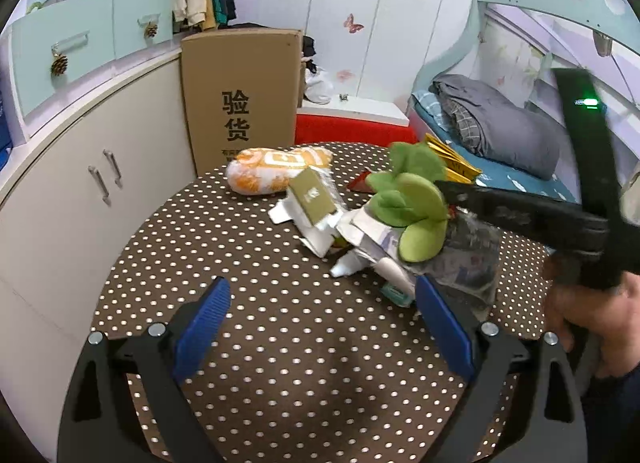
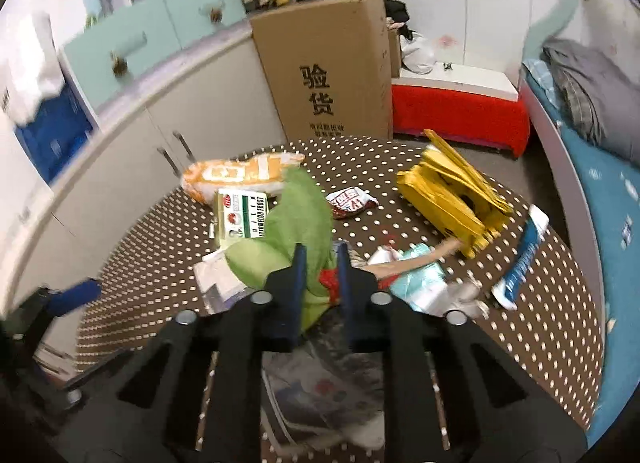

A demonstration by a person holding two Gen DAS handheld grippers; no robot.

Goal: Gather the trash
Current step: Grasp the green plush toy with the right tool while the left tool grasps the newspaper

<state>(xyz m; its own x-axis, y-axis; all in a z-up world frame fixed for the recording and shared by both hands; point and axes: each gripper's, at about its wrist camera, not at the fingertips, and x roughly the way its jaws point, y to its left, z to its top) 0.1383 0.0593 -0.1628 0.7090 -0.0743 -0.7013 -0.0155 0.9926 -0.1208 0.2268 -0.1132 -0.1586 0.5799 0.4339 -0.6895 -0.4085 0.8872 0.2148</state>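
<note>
Left claw (image 1: 320,295) gapes wide, angled downward; right claw (image 2: 320,259) angles down, fingers nearly together.

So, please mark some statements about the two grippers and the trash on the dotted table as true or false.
1. The right gripper is shut on the green plush toy. True.
2. The left gripper holds a white carton. False: it is open, holding nothing.
3. The yellow packet lies on the table. True.
4. The cardboard box stands on the table. False: behind it.
</note>
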